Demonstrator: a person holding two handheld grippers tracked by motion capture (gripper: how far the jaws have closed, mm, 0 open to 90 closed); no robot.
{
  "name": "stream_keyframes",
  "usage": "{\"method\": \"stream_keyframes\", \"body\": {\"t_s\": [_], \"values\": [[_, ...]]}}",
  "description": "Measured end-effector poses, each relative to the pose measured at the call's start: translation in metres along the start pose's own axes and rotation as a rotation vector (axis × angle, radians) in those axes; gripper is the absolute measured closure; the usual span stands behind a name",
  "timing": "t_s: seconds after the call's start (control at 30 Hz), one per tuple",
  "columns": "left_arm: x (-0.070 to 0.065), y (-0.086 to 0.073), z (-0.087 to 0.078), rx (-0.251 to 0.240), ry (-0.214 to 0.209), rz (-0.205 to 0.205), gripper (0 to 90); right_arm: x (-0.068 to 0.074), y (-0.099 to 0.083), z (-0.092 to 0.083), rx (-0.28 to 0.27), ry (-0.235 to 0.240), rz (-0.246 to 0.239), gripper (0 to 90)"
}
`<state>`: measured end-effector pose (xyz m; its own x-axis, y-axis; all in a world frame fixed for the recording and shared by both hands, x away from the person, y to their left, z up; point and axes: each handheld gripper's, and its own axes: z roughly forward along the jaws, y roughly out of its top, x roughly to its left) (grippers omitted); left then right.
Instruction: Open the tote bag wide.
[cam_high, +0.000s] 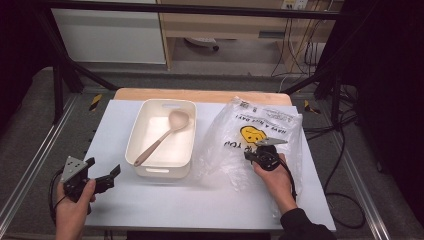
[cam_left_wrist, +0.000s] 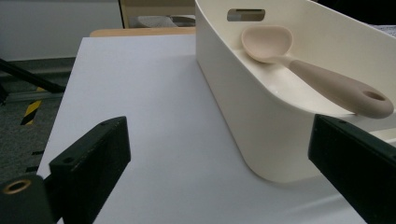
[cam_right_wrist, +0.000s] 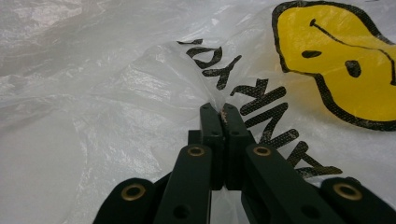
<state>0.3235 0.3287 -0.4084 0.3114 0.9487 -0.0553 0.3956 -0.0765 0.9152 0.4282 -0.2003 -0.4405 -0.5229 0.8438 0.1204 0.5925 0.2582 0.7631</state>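
Observation:
A clear plastic bag with a yellow smiley face and black lettering lies crumpled on the right of the white table. My right gripper is shut on a fold of the plastic bag, the jaws pressed together around the film in the right gripper view. A cream tub sits mid-table with a beige spoon lying inside, bowl toward the far end. My left gripper rests open at the table's near left, pointing at the tub; the spoon leans on the rim.
The white table top lies on a wooden board, with a black metal frame and grey floor around it. Cables trail on the floor at the right. A cabinet and shelving stand behind the table.

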Motion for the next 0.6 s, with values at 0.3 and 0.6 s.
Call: {"method": "stream_keyframes", "body": {"t_s": [0.3, 0.6], "values": [[-0.006, 0.019, -0.007, -0.045, -0.021, -0.011, 5.3, 0.006, 0.005, -0.010, -0.022, -0.006, 0.018, 90.0], [-0.040, 0.057, -0.014, -0.079, -0.106, 0.010, 5.7, 0.017, 0.008, -0.012, -0.019, 0.026, 0.001, 90.0]]}}
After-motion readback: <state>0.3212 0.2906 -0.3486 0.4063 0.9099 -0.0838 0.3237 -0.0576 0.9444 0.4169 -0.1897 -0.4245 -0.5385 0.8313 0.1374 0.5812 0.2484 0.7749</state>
